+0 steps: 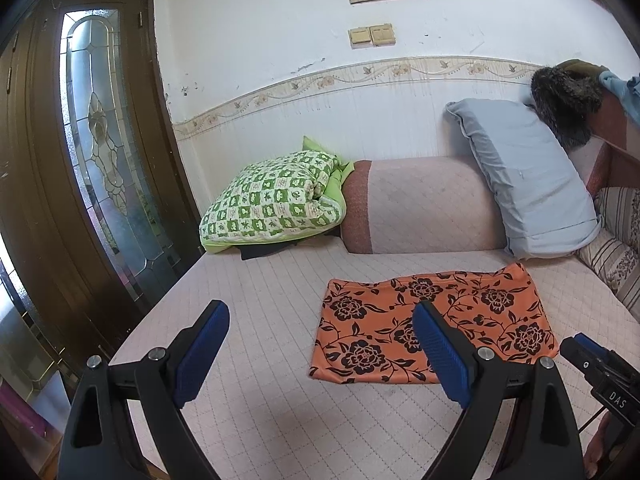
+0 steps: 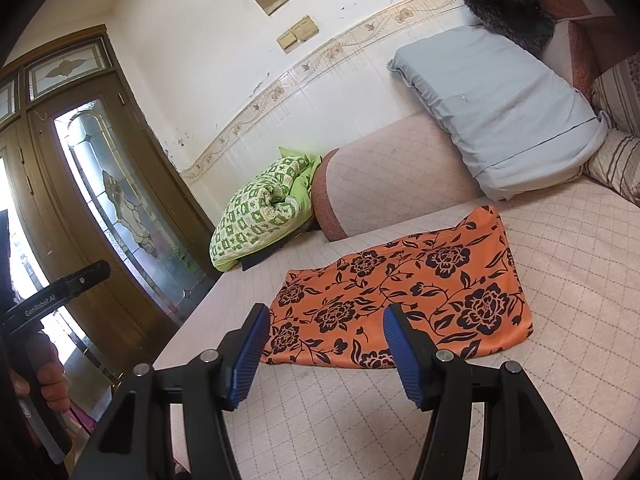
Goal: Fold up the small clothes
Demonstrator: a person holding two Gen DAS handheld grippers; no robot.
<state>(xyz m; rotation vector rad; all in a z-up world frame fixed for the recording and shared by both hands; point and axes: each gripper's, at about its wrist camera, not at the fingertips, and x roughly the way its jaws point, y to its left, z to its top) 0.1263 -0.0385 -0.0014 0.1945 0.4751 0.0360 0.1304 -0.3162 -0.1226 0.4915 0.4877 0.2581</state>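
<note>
An orange cloth with black flowers (image 1: 432, 320) lies flat as a folded rectangle on the pink quilted bed (image 1: 260, 320). My left gripper (image 1: 320, 316) hovers open just short of the cloth's near left corner, nothing between its blue pads. In the right wrist view the same cloth (image 2: 400, 292) lies straight ahead, and my right gripper (image 2: 326, 324) stands open over its near edge, pads apart and not pressing on it. The right gripper's tip (image 1: 596, 364) shows at the lower right of the left wrist view. The left gripper's body (image 2: 56, 292) and a hand (image 2: 44, 380) show at left.
A green checked quilt (image 1: 276, 200) and a pink bolster (image 1: 420, 204) lie along the wall. A grey-blue pillow (image 1: 528, 176) leans at the back right, with a dark furry item (image 1: 564, 100) above it. Striped cushions (image 1: 616, 248) sit right. A brown glass-panelled door (image 1: 92, 140) stands left of the bed edge.
</note>
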